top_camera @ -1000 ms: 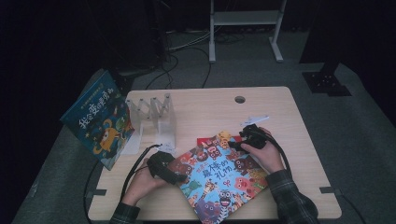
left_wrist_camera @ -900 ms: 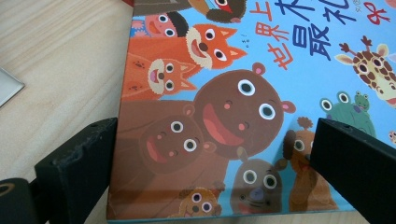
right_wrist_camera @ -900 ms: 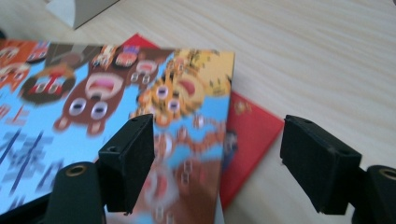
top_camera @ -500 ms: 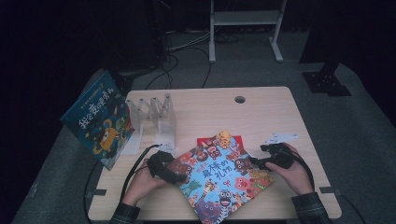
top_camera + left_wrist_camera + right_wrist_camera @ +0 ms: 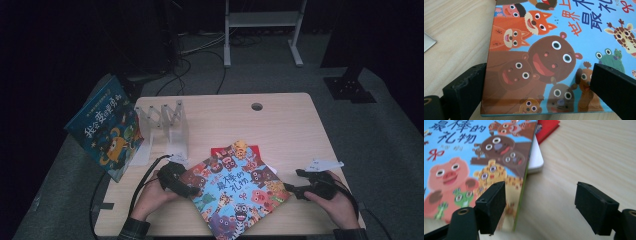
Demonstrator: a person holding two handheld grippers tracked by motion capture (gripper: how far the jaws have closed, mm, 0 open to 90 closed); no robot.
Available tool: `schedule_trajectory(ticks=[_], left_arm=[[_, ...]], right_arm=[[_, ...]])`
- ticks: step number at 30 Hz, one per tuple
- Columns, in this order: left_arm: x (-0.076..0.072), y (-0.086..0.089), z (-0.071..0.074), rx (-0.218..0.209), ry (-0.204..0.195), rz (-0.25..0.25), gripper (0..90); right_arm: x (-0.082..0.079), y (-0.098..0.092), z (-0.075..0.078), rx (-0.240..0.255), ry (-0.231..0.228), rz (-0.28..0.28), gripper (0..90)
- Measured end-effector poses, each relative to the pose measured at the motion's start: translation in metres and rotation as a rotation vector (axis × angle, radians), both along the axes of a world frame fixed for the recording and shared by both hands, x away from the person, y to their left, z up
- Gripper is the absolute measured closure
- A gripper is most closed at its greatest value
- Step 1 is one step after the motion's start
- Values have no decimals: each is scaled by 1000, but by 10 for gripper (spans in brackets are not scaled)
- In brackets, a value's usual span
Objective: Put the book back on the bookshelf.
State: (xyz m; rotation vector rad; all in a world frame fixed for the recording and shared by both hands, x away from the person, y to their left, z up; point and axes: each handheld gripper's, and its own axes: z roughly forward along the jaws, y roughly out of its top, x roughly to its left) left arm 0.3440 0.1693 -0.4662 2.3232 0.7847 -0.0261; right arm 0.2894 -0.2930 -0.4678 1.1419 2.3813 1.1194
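Book: blue cartoon-animal picture book [image 5: 235, 190] lies flat, askew, near the wooden table's [image 5: 280, 125] front edge.
Left gripper [image 5: 192, 191]: jaws spread astride the book's corner, steadying it.
Right gripper [image 5: 294, 188]: jaws spread at the opposite edge, gripping nothing, likely lining up.

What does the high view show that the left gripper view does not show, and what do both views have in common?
The high view alone takes in the blue book standing at the table's left edge, the clear rack beside it, the red book under the colourful one, the round hole in the tabletop, and the right gripper open near the book's right edge. The left gripper view alone gives the cover's hippo and fox drawings up close. Both share the animal picture book, the wooden table and the left gripper.
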Motion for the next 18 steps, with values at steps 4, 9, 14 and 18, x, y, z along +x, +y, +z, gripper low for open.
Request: schedule_trajectory(ticks=[4,9,14,18], left_arm=[[0,0,0,4,1,1,17],[-1,0,1,13,1,2,16],[-3,0,1,14,-1,4,17],[-4,0,2,21,3,-2,16]], right_arm=[[-14,-8,-5,12,1,11,239],[-24,-13,-11,5,6,3,241],[-22,-9,-16,39,20,9,233],[-18,-5,-16,34,10,2,235]])
